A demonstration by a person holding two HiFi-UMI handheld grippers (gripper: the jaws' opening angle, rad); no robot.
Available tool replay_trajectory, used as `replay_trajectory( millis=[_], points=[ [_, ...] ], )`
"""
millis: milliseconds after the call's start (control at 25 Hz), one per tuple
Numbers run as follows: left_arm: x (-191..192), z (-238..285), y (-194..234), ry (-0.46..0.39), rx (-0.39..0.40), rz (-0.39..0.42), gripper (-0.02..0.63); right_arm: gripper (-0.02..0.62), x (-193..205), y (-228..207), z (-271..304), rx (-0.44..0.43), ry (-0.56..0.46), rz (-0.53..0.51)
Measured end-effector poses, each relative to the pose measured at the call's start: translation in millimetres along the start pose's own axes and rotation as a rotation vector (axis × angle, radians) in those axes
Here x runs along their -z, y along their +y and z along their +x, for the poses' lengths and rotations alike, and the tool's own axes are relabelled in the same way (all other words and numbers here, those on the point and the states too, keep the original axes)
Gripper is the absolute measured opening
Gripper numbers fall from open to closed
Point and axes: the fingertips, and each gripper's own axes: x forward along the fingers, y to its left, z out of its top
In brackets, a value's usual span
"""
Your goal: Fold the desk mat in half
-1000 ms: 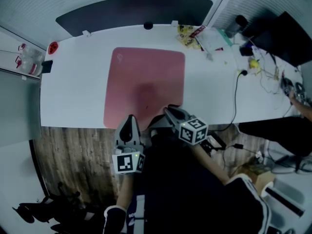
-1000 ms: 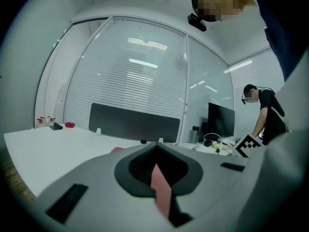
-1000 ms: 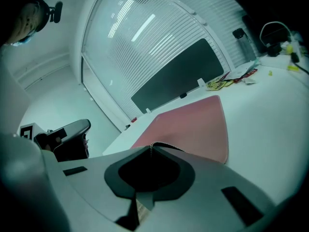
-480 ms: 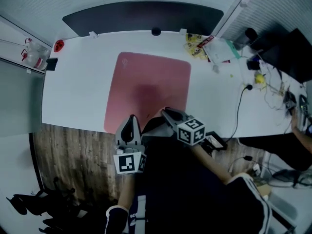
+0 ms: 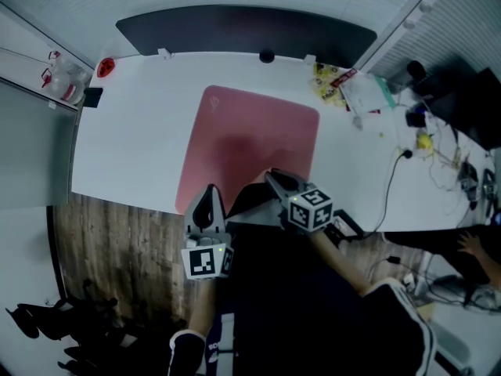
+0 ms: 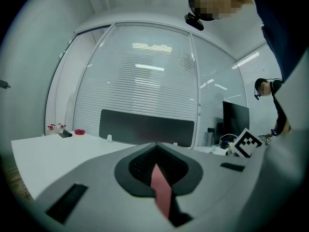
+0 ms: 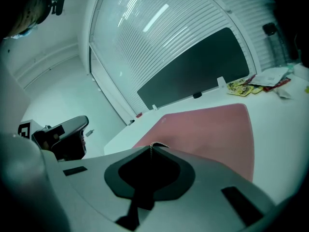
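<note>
Head view: desk mat (image 5: pixel 246 151) flat, roughly square, long axis unclear.

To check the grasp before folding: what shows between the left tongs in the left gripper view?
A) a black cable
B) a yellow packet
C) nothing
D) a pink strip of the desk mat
D: a pink strip of the desk mat stands pinched between the shut left tongs in that view.
</note>
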Motion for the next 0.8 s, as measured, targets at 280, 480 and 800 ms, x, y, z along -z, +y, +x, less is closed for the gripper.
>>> replay_trajectory(
  millis=[280,480,800],
  points=[
    [-16.8,8.6,26.1,-0.005,0.005,-0.007,0.002,0.014,-17.5,7.9,17.5,0.03,-0.018,0.005],
    [-15.4,11.7,38.7,0.029,0.024,0.02,0.002,0.014,-23.5,10.9,27.8,0.052,-0.021,-0.004],
    [-17.5,18.2,53.2,0.028,0.028,-0.018,0.002,0.014,-38.4,11.2,44.5,0.073,-0.04,-0.015]
  ],
)
